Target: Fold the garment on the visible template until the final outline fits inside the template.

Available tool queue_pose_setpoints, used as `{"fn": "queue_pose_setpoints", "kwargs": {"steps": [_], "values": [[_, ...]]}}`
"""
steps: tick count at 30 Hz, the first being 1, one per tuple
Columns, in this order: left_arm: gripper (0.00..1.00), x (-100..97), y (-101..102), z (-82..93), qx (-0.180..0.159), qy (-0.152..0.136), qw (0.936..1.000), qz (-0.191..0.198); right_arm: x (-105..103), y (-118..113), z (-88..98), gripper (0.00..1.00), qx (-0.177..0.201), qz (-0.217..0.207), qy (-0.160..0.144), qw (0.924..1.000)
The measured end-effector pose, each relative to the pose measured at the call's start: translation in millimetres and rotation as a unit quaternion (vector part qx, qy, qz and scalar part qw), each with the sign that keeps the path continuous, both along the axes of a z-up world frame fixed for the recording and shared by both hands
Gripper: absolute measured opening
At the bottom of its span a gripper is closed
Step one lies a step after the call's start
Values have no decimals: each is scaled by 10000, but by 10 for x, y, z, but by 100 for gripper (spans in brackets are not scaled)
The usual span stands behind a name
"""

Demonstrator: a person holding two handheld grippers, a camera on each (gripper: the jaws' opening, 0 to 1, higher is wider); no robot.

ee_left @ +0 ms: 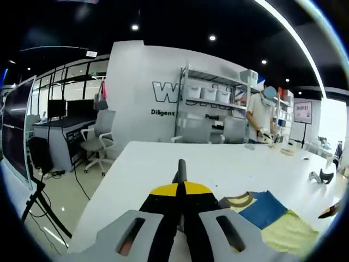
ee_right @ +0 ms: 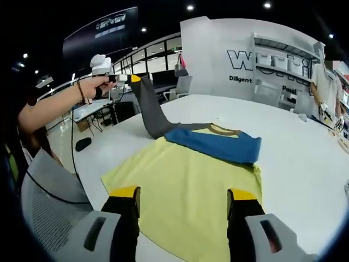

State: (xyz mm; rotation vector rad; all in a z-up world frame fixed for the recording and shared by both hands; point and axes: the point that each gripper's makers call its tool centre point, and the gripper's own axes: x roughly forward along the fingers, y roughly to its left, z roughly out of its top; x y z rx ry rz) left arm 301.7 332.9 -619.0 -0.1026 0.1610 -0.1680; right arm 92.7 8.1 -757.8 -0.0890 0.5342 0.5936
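White table (ee_right: 305, 158), garment (ee_right: 185, 180) ahead of right gripper (ee_right: 185, 210)

The garment (ee_right: 185, 185) — yellow, with a blue panel (grey sleeve lifted) — lies flat on the table.

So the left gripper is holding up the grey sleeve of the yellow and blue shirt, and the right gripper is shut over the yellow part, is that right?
Not quite. In the right gripper view the right gripper is open, its jaws standing apart over the yellow part of the shirt. The rest holds: the left gripper is holding up the grey sleeve.
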Motion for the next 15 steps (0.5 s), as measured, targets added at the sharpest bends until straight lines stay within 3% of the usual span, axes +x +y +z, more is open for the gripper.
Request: {"fn": "queue_pose_setpoints", "kwargs": {"steps": [5, 15], "values": [[0, 66, -211, 95, -145, -13, 9998, -154, 18, -66, 36, 61, -14, -61, -42, 10000], [0, 183, -644, 229, -88, -149, 9985, -527, -18, -95, 8, 61, -2, -85, 16, 10000]]}}
